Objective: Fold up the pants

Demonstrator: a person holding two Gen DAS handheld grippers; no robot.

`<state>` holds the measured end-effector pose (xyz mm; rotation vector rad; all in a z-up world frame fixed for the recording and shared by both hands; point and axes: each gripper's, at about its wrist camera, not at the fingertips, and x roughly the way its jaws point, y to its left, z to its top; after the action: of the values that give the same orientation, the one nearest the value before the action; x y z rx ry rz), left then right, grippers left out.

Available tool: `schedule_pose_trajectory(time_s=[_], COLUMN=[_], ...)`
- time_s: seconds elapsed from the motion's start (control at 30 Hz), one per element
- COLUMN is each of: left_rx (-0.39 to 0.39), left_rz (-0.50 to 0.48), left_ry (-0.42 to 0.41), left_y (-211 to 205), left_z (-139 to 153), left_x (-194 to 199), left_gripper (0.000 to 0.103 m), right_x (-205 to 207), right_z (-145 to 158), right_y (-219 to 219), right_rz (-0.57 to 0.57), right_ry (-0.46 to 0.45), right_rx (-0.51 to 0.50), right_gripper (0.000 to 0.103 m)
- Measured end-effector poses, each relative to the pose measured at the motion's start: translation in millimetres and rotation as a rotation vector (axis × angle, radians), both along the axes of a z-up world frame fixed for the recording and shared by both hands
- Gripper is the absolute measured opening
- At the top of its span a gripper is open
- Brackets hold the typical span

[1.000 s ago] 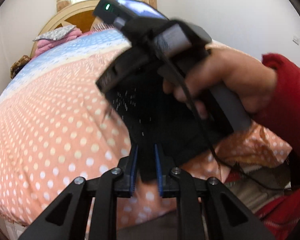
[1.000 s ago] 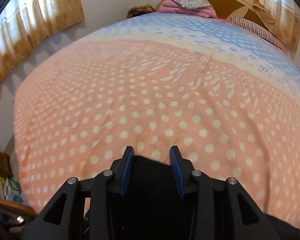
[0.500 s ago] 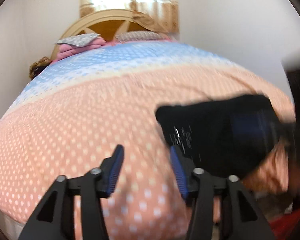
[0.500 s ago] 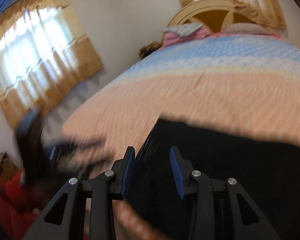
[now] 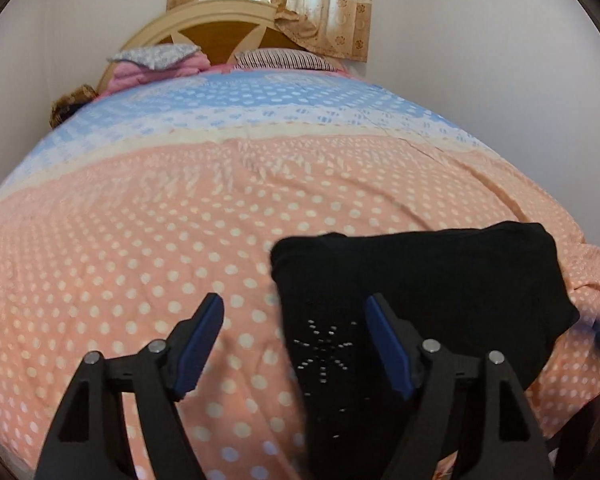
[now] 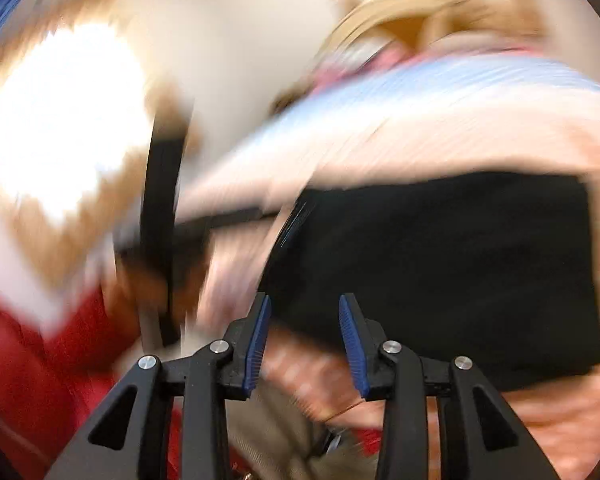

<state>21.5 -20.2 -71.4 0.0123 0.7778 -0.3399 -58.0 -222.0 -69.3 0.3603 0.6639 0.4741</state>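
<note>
White walls are enclosing a bedroom in which a bed is filling most of the left wrist view. Its cover is carrying a white-dotted orange zone near the camera and a blue-and-white zone toward the headboard. Pillows and folded bedding are lying against the headboard, and a curtain is hanging above.

The pants are lying as a compact black folded bundle on the orange zone, at the right near edge of the bed.

The left gripper is hovering over that edge with its jaws opening wide. The left edge of the bundle is showing in the gap, but neither pad is pressing on it.

The right wrist view is heavily blurred. The right gripper is showing a moderate gap, its jaws opening. Nothing is clamped between its pads. The pants are appearing beyond it, and a red sleeve is showing at the lower left.
</note>
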Motion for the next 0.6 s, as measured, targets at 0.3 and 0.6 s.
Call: schedule_pose_trajectory(time_s=[0.3,0.6], left_rx=[-0.025,-0.090], left_rz=[0.027,0.070], left_ry=[0.061,0.110], left_y=[-11.8,-7.2], left_z=[-17.6,-32.2], left_x=[1.6,0.7], left_gripper=[0.081,0.092], right_x=[3.6,21.4], right_z=[-20.4,-56.8], right_y=[-126.3,-98.2], right_rz=[-0.517,-0.521], right_ry=[0.062,0.168], right_rx=[0.067,-0.084], right_gripper=[0.079,0.079])
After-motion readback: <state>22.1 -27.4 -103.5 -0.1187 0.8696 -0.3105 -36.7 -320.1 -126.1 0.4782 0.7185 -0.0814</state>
